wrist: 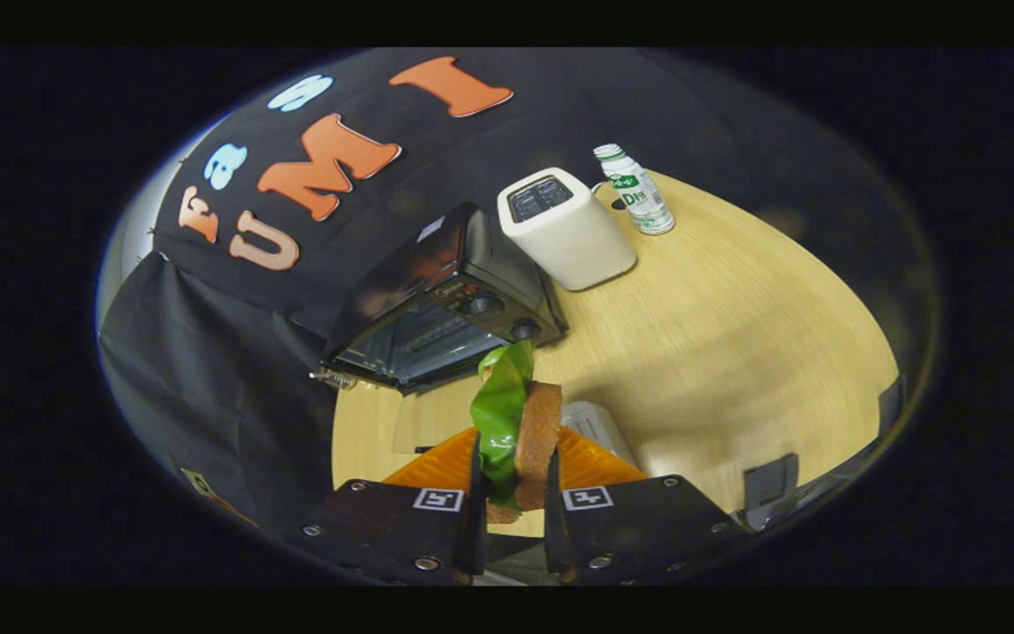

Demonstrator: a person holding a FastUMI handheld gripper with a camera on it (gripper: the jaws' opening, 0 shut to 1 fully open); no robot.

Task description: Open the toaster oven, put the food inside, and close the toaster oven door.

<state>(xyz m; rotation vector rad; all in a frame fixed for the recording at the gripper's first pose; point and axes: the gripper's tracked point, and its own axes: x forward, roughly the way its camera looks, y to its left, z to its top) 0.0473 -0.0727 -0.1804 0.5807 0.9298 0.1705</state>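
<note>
While you hold the gripper (514, 493) above the table (736, 352), its two fingers are closed on a sandwich (520, 423), one finger pressing on each side of it. The sandwich stands upright between the fingers: you see a brown bread slice (540, 430) on the right side and a green lettuce leaf (498, 405) on the left, and the leaf rises higher than the bread. The lower part of the sandwich is hidden between the fingers.

Beyond the fingers, a little to the left, the toaster oven (445, 299) stands on the light wooden table near its far edge, against the black cloth wall. It is dark, with two round knobs (485, 305) on the right part of its front. Its glass door (410, 348) seems to be folded down and open, but you cannot tell this for sure from this angle. The top of the lettuce reaches close to the lower right corner of the oven in the view, though the two are apart.

Just beside the oven, on its right, stands a white pop-up toaster (564, 229). Near it, farther right, a small white bottle (635, 189) with a green label stands upright. Under the sandwich, an orange object (450, 458) and a pale grey thing (599, 427) lie on the table; what they are is not clear.
</note>
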